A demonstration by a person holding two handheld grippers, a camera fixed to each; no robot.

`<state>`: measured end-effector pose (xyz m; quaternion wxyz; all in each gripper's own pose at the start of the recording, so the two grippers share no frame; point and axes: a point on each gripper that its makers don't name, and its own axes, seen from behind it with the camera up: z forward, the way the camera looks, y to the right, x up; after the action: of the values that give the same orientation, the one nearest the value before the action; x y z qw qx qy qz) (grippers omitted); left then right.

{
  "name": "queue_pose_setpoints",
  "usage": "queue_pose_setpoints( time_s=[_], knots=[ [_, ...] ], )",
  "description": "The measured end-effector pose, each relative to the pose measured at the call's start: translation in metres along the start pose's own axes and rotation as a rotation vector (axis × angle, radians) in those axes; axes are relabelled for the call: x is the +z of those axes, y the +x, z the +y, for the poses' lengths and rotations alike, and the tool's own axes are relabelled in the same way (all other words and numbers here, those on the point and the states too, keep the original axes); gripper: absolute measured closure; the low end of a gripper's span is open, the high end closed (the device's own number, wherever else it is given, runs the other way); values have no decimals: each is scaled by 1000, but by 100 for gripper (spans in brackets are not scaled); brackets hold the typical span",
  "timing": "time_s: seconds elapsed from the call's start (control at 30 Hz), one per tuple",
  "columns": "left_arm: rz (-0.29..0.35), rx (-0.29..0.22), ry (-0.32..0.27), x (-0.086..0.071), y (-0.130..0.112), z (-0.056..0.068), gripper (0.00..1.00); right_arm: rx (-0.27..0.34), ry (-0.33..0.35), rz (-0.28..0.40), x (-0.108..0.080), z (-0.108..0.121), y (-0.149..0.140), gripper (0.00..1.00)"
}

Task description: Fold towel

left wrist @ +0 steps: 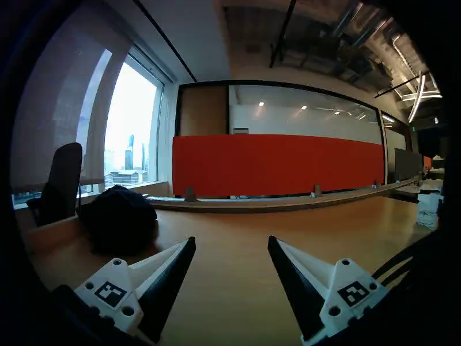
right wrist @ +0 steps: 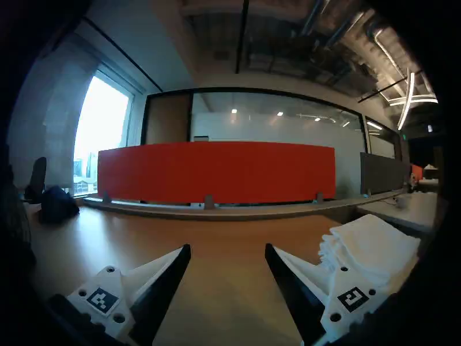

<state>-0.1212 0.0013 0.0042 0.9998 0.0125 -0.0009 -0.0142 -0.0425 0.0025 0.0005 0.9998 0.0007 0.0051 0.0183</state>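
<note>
A stack of folded white towels (right wrist: 369,245) lies on the wooden desk (right wrist: 230,254) at the right of the right gripper view, just beside my right gripper's right finger. My right gripper (right wrist: 227,251) hovers low over the desk, open, with nothing between its fingers. In the left gripper view my left gripper (left wrist: 231,242) is also open over bare wood (left wrist: 242,254). The same white stack (left wrist: 429,205) sits at the far right edge of that view.
A dark bag or bundle (left wrist: 118,218) rests on the desk left of my left gripper, also seen small (right wrist: 56,205) at far left. A red divider panel (right wrist: 216,172) closes the desk's back edge. A black chair (left wrist: 57,181) stands by the window.
</note>
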Motion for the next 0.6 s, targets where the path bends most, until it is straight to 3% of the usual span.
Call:
queue_pose_setpoints(
  time_s=[0.6],
  knots=[
    [-1, 0, 0, 0, 2, 0, 7, -1, 0, 0, 0, 0, 1, 0]
  ],
)
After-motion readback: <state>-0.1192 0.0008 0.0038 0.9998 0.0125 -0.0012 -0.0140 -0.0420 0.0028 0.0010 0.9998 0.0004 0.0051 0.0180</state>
